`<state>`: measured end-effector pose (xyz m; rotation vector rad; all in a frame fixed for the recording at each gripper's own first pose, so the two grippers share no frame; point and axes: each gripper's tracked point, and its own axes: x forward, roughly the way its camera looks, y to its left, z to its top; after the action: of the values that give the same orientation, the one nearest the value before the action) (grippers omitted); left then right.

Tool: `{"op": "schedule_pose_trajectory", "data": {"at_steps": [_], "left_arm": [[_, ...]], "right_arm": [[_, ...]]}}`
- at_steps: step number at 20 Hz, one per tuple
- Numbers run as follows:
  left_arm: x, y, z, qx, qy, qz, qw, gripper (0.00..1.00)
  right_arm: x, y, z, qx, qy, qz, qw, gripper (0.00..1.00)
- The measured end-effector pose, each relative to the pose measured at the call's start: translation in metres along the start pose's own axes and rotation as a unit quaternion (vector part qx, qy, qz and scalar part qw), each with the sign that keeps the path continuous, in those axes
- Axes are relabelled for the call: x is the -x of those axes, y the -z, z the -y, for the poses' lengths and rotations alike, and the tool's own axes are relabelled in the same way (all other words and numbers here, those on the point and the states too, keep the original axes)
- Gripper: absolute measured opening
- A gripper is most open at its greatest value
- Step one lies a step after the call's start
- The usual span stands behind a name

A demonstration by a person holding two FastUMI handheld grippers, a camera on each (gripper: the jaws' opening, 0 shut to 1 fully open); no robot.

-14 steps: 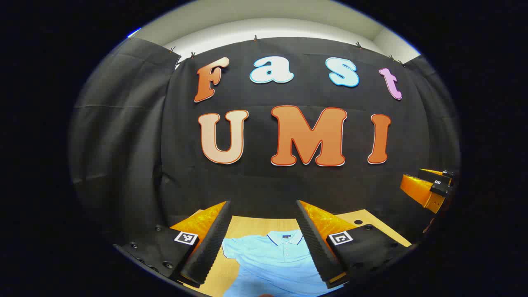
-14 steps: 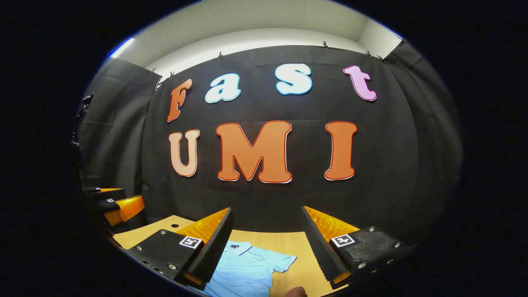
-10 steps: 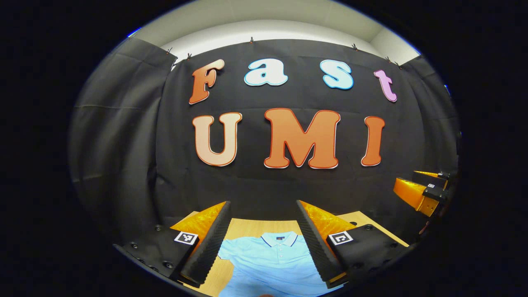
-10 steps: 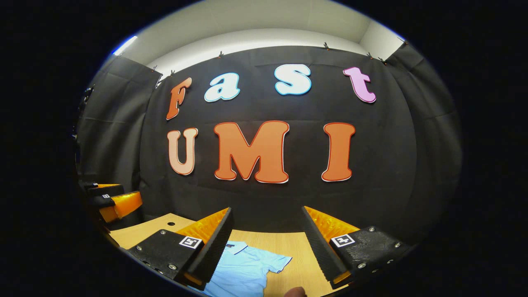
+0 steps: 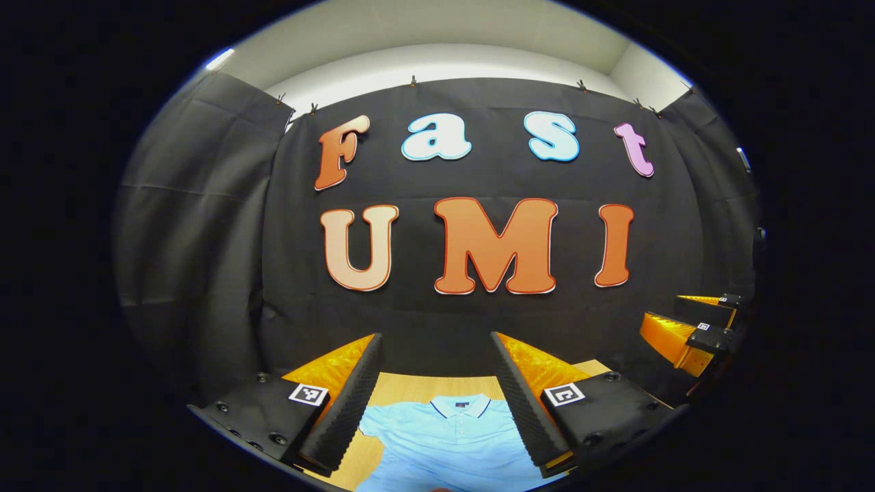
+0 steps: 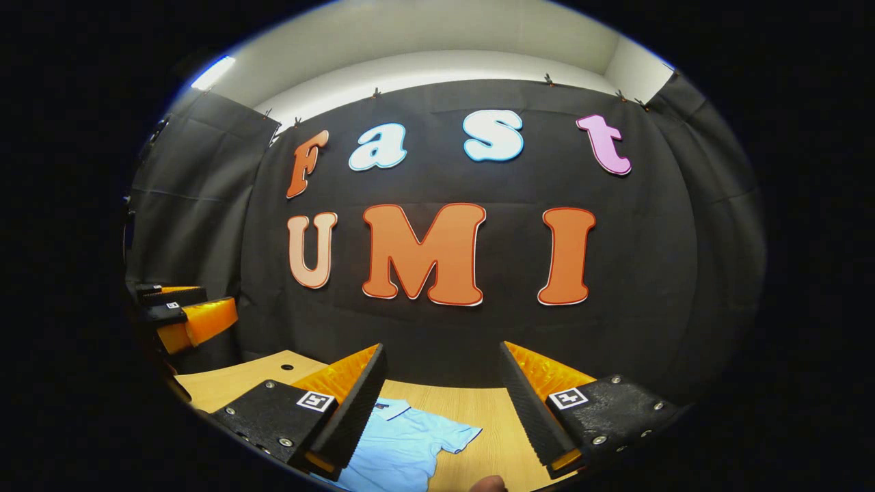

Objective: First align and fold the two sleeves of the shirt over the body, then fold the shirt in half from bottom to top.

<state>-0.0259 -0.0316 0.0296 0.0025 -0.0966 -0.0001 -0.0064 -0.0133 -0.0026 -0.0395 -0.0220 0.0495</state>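
A light blue polo shirt (image 5: 448, 441) lies flat on the wooden table (image 5: 410, 388), collar toward the booth wall. My left gripper (image 5: 437, 403) hangs above it, open, with the collar showing between its fingers. In the right gripper view the shirt (image 6: 403, 444) shows its collar and one short sleeve spread to the right. My right gripper (image 6: 441, 410) is open above that sleeve side, nothing between its fingers. The right gripper (image 5: 697, 328) also shows at the right edge of the left gripper view, and the left gripper (image 6: 181, 318) at the left edge of the right gripper view.
The table (image 6: 478, 403) runs back to the black cloth wall (image 6: 444, 328). A small round hole (image 6: 288, 367) sits in the tabletop near its far left corner. A fingertip (image 6: 487, 484) shows at the bottom edge.
Both cameras have shifted slightly: in the left gripper view the shirt's collar has slid left and sits centred between the fingers. The other gripper has drifted a little in each view.
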Motion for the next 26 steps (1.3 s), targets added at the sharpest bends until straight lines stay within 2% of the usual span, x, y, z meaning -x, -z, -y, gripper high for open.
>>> {"op": "schedule_pose_trajectory", "data": {"at_steps": [3, 9, 14, 17, 23, 26], "left_arm": [[0.006, -0.003, 0.006, 0.01, -0.004, 0.003, 1.0, 0.98], [0.013, 0.002, 0.003, -0.006, -0.025, -0.004, 1.0, 0.99], [0.015, 0.005, -0.002, -0.021, -0.03, -0.014, 0.999, 0.98], [0.012, 0.006, -0.022, -0.037, -0.046, -0.009, 0.998, 0.97], [-0.006, -0.004, -0.038, -0.046, -0.046, 0.01, 0.998, 0.98], [-0.016, -0.005, -0.048, -0.055, -0.049, 0.017, 0.997, 0.99]], "right_arm": [[0.003, 0.003, 0.004, -0.003, -0.007, -0.002, 1.0, 0.98], [-0.001, 0.015, 0.01, -0.004, -0.014, -0.019, 1.0, 0.98], [-0.022, 0.027, 0.014, -0.004, 0.001, -0.039, 0.999, 0.98], [-0.039, 0.039, 0.016, -0.003, 0.019, -0.049, 0.999, 0.98], [-0.072, 0.071, 0.004, -0.022, 0.02, -0.095, 0.995, 0.98], [-0.092, 0.102, 0.0, -0.032, 0.024, -0.136, 0.99, 0.98]]}}
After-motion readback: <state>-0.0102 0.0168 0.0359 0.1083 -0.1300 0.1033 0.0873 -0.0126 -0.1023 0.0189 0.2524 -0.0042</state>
